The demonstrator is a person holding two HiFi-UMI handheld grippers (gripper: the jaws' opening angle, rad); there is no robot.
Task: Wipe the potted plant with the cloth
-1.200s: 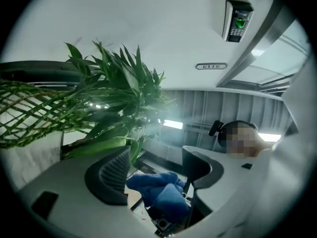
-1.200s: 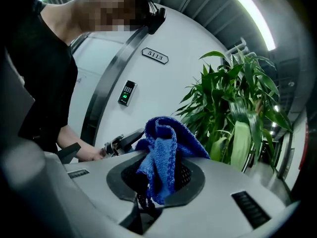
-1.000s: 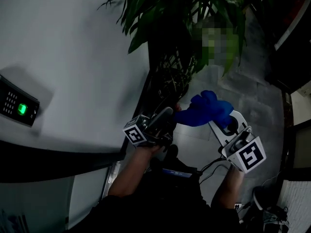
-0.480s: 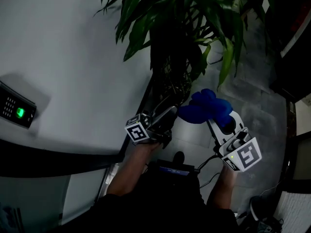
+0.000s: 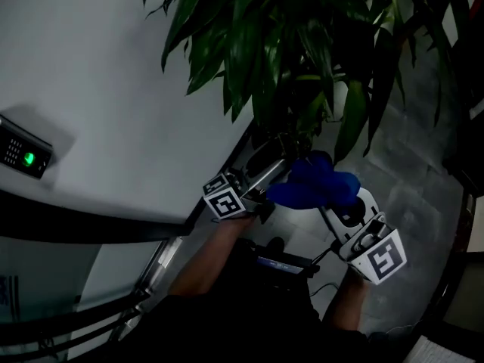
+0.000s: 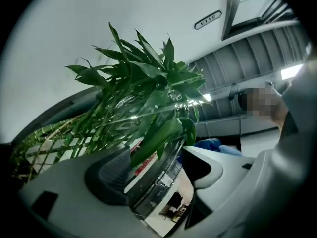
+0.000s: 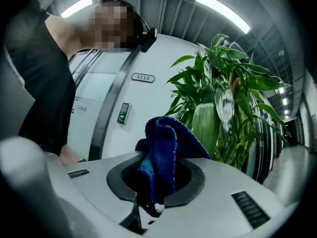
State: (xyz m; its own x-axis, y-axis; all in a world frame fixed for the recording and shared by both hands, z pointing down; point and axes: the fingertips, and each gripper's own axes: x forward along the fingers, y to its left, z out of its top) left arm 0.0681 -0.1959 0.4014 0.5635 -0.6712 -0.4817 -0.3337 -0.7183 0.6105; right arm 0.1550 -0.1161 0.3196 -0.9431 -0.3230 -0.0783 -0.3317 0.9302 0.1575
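Now both tongs sit closer under the tall green potted plant (image 5: 287,59) than a second ago. Its long glossy leaves fill the top of the head view, where before they kept to the far edge. The left gripper (image 5: 275,161) has tilted upward toward the foliage, and its jaws stand wide apart with nothing clamped. In its own view one drooping leaf (image 6: 159,139) hangs in line with the gap, though I cannot tell whether it is truly between the pads. The right gripper (image 7: 158,182) is closed on the bunched, fuzzy blue cloth (image 7: 162,143), which has risen until it lies just beneath the lowest leaves, not yet plainly touching them. I judge the approach nearly finished and the wiping about to start, perhaps with the left steadying a leaf. The white curved wall (image 5: 113,89) hems the plant in on the left, so the open room lies to the right, over the grey tiled floor (image 5: 412,180).
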